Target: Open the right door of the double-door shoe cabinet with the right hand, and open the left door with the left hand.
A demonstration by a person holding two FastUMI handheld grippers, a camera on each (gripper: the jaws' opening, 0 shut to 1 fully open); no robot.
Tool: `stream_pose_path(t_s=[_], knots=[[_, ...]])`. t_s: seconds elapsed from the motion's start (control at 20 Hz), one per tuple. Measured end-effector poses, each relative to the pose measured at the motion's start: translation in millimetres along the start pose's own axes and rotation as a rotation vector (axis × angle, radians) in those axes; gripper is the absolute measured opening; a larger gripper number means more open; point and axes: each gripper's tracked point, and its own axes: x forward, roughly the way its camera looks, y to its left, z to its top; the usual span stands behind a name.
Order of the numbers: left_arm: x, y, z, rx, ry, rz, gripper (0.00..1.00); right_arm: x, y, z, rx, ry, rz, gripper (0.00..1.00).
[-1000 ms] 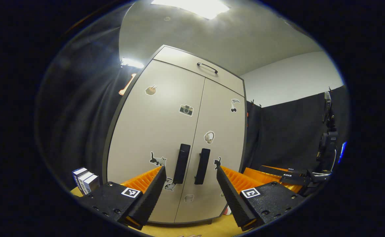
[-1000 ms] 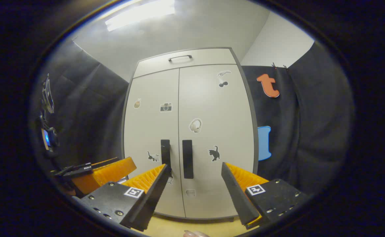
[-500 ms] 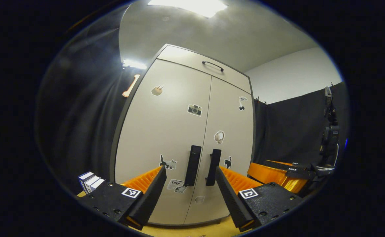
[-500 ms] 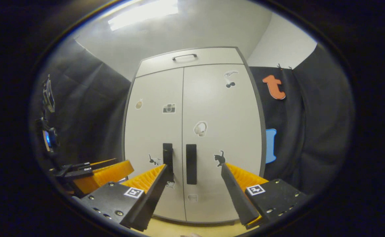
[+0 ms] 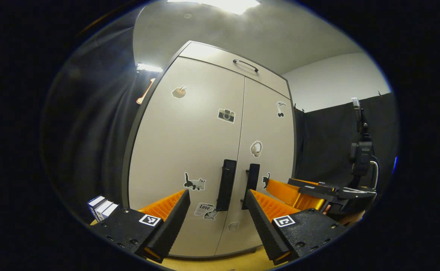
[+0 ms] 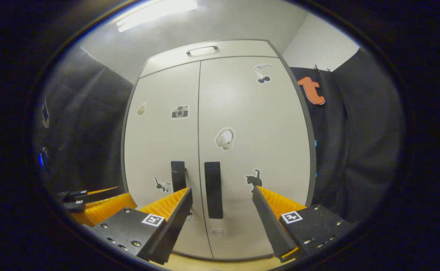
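- While the left gripper [image 5: 215,196] hangs spread wide and empty in the left gripper view, the tall pale-grey double-door shoe cabinet [image 5: 189,150] with its dark frame stands straight ahead, leaning away to the right under the fisheye bend.
- Both of its doors are closed: the left door [image 5: 182,158] is the broader panel in this view and the right door [image 5: 268,150] is seen narrower, with a thin seam between them.
- Two flat black vertical handles flank that seam low down, the left handle [image 5: 226,184] and the right handle [image 5: 252,181]; both show in the gap between the fingers, untouched.
- Small stickers dot the fronts, among them a camera sticker [image 5: 226,115] and a cat sticker [image 5: 194,183] on the left door.
- Above the doors a narrow top panel carries a dark bar handle [image 5: 245,65].
- Low at the right, the right gripper [image 5: 317,190] shows from the side, near the cabinet's lower right corner.
- A few white and blue boxes [image 5: 101,207] stand at the lower left on the yellowish wooden floor [image 5: 212,263].
- Turning to the right gripper view, the right gripper [image 6: 222,195] is likewise wide apart and holds nothing.
- The cabinet [image 6: 220,143] faces this camera squarely, doors shut, the right handle [image 6: 213,189] between the fingers and the left handle [image 6: 178,175] just above the left finger's tip.
- A headphone sticker [image 6: 225,138] and a black cat sticker [image 6: 253,179] sit on the right door [image 6: 253,150].
- The left gripper [image 6: 92,203] shows at the lower left.
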Motion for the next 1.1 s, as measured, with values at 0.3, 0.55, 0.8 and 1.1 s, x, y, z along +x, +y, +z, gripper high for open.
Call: stream_pose_path(t_s=[0.3, 0.55, 0.8, 1.1], knots=[[-1.9, 22.8, -5.1, -0.019, 0.017, 0.017, 0.9, 41.8, 1.4, -13.5, -0.032, -0.005, -0.063, 0.95], [-6.2, 28.3, -4.9, -0.025, 0.021, -0.006, 0.9, 56.0, 7.1, -20.0, -0.069, -0.017, -0.108, 0.9], [-10.5, 36.3, -9.0, -0.024, 0.043, -0.017, 0.9, 64.8, 0.1, -21.1, -0.079, -0.022, -0.185, 0.83], [-13.3, 48.0, -12.9, -0.037, 0.055, -0.018, 0.88, 72.0, 1.8, -33.8, -0.072, 0.016, -0.209, 0.48]])
